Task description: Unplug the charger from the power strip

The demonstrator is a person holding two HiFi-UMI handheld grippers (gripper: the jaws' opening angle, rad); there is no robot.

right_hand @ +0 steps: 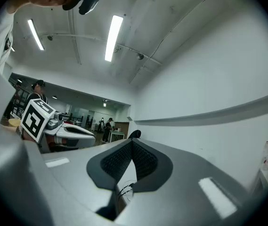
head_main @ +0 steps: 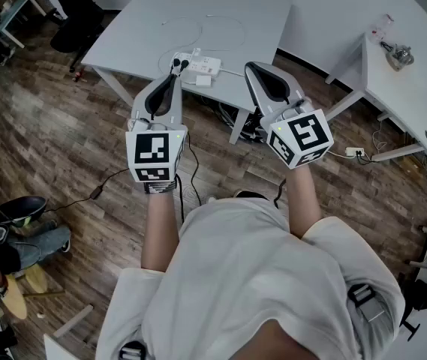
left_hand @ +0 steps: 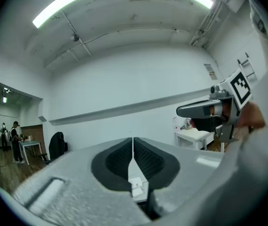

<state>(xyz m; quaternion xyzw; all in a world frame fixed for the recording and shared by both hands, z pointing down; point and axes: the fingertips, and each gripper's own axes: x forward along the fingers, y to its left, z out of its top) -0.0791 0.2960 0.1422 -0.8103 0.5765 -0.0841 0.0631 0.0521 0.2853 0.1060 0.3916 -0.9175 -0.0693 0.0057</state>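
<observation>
Now, left gripper (head_main: pixel 174 70) and right gripper (head_main: pixel 252 67), jaws closed empty, flanking power strip (head_main: pixel 199 65) at table (head_main: pixel 117 61) edge.

Dark wood-plank floor (head_main: pixel 63 148). A grey desk (head_main: pixel 228 13) stands by white walls (left_hand: pixel 124 88), white side table (head_main: pixel 397 96) right, black chair (head_main: pixel 78 13) left, strip lights (left_hand: pixel 63 4) overhead.

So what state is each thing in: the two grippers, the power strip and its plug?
Left gripper: shut, empty, level.
Right gripper: shut, empty, level.
Power strip: lying on the table, untouched.
Black plug: appears plugged into the strip's end.
</observation>
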